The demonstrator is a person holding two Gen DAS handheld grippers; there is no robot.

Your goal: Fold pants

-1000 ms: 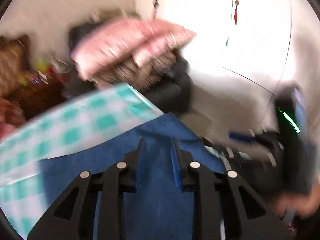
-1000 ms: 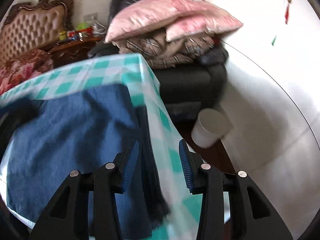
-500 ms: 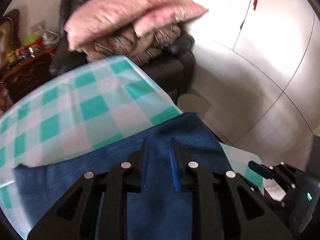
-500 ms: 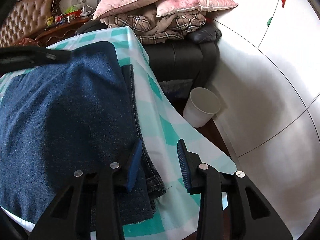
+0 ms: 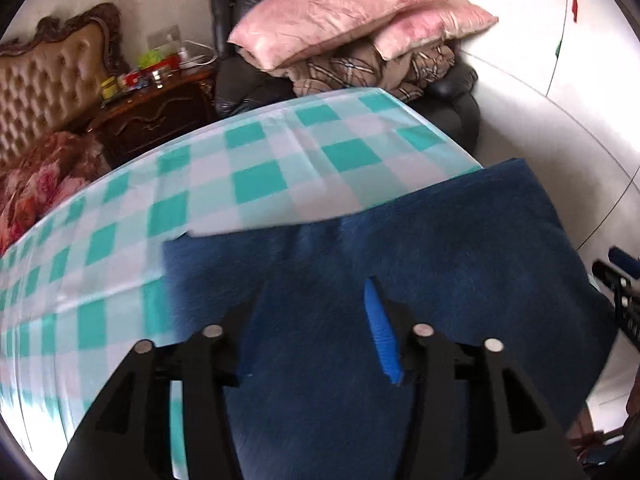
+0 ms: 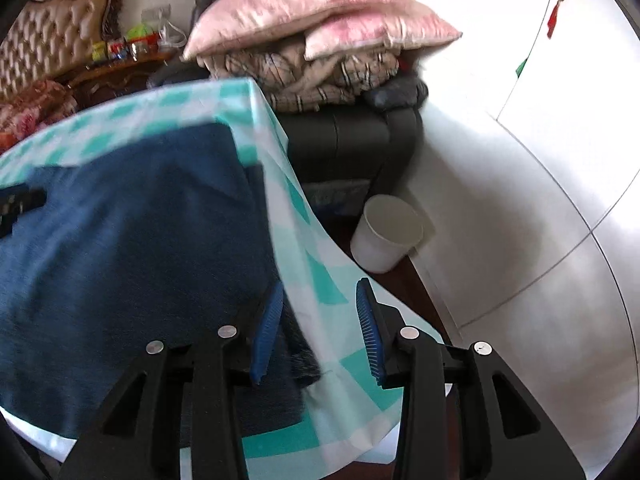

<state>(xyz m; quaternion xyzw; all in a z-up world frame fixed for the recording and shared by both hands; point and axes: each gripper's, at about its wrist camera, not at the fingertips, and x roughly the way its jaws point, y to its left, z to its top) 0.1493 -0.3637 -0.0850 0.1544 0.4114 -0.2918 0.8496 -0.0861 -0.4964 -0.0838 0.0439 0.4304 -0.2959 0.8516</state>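
Left tongs (image 5: 312, 320) newly opening over jeans (image 5: 440, 248)

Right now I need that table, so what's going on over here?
A person is folding blue denim pants on the table's green-checked tablecloth, a handheld gripper in each hand. The left gripper hangs over the middle of the folded denim, its jaws opening, with no fabric pinched between them. The right gripper sits at the pants' edge by the table corner, open and gripping nothing. The pants lie folded in a flat stack.
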